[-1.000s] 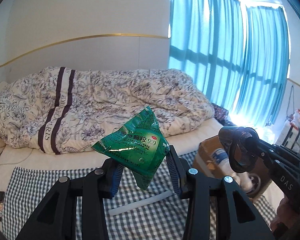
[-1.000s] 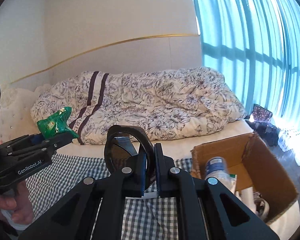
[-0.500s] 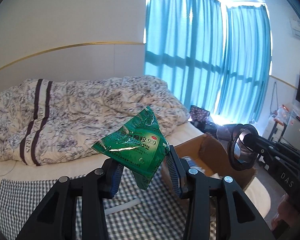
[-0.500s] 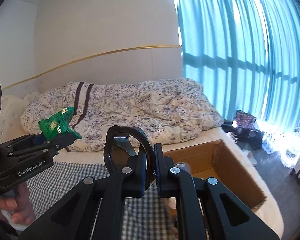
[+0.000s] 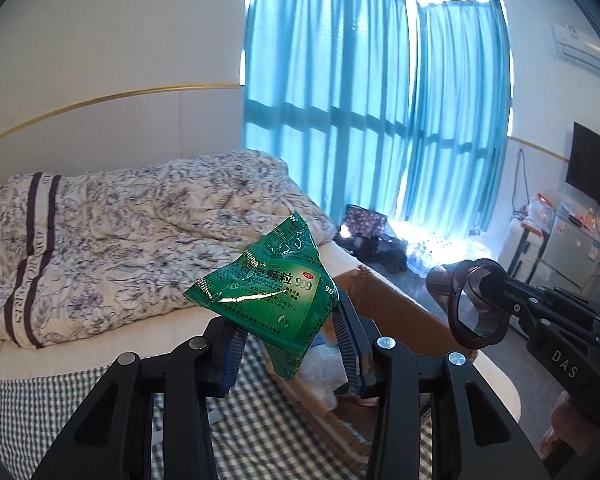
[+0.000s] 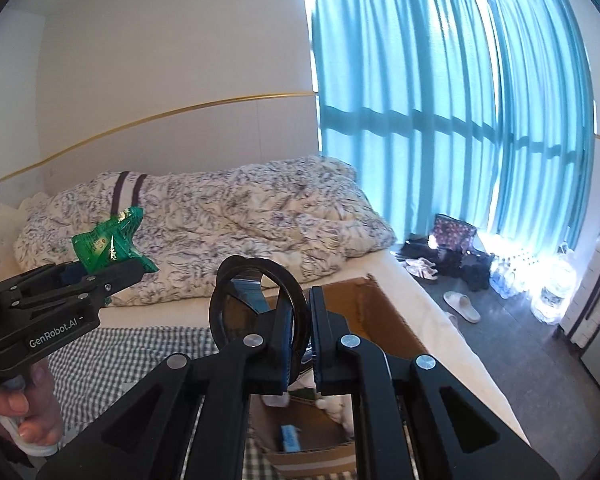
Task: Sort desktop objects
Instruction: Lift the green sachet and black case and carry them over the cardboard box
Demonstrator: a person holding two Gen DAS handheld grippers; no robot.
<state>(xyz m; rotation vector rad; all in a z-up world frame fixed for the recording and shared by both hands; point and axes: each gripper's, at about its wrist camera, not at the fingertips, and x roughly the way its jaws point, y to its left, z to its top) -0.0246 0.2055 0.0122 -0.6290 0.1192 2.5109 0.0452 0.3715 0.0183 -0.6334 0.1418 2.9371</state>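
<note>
Left gripper, tilted slightly downward, pinches a crinkled green foil sachet between its ribbed pads. Right gripper, tilted likewise, has its jaws pressed together on the rim of a dark round lens standing upright. A hand grips the left handle. Below both: checked cloth, then an open cardboard box with items inside. Beyond: rumpled floral quilt; teal pleated curtains.

cardboard box: open on top, reachable from above | box floor: cluttered | quilt: heaped behind | checked tabletop on left: bare
</note>
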